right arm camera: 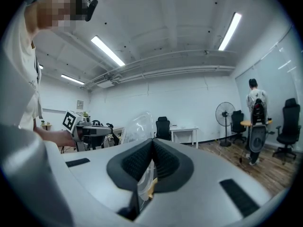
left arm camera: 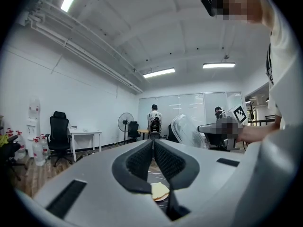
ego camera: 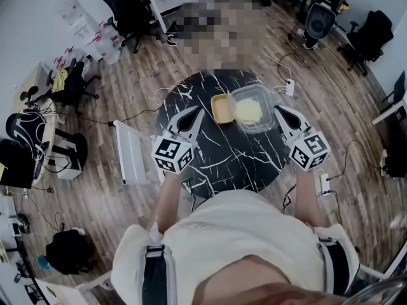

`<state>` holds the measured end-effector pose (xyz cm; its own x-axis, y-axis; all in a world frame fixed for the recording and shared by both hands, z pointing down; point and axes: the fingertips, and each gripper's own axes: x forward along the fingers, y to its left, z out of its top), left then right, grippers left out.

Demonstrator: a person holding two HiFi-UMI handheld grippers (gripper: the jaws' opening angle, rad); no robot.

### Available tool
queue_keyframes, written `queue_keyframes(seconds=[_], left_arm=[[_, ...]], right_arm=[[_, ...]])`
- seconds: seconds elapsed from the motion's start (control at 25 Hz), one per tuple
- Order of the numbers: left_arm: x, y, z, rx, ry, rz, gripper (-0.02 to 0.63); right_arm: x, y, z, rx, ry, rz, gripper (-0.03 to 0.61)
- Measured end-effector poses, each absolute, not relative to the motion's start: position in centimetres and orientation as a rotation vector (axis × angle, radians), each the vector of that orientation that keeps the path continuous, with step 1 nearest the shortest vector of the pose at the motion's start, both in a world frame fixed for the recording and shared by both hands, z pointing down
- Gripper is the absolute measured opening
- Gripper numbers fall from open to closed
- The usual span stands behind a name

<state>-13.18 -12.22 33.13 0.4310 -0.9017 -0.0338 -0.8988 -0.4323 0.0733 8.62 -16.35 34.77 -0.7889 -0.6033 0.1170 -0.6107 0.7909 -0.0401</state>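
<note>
Container [ego camera: 253, 101]: one, in right tongs [ego camera: 277, 112]; dish [ego camera: 220, 108]: one.

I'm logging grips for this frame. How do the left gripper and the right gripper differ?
The left gripper has its jaws together on nothing; the right gripper has its jaws shut on the clear plastic container. The left gripper's tips sit beside the yellow tray, the right gripper's at the container's edge. Both are over the black marble table.

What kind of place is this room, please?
Probably an open office or lab: black office chairs, a white desk and a standing fan stand beyond a round marble table, where the right gripper clamps a clear container.
</note>
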Motion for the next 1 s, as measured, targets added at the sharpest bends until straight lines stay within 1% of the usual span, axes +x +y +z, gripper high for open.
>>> queue_keyframes(seconds=[0.2,1.0], left_arm=[[-12.1,-12.2,34.7,2.608,-1.608,-0.103,0.023],[-12.3,-13.7,37.0,2.547,-1.624,-0.097,0.023]], right_arm=[[9.4,-16.5,35.4,1.017,-2.867,0.126,0.006],[9.0,-18.3,38.0,0.989,-2.832,0.203,0.006]])
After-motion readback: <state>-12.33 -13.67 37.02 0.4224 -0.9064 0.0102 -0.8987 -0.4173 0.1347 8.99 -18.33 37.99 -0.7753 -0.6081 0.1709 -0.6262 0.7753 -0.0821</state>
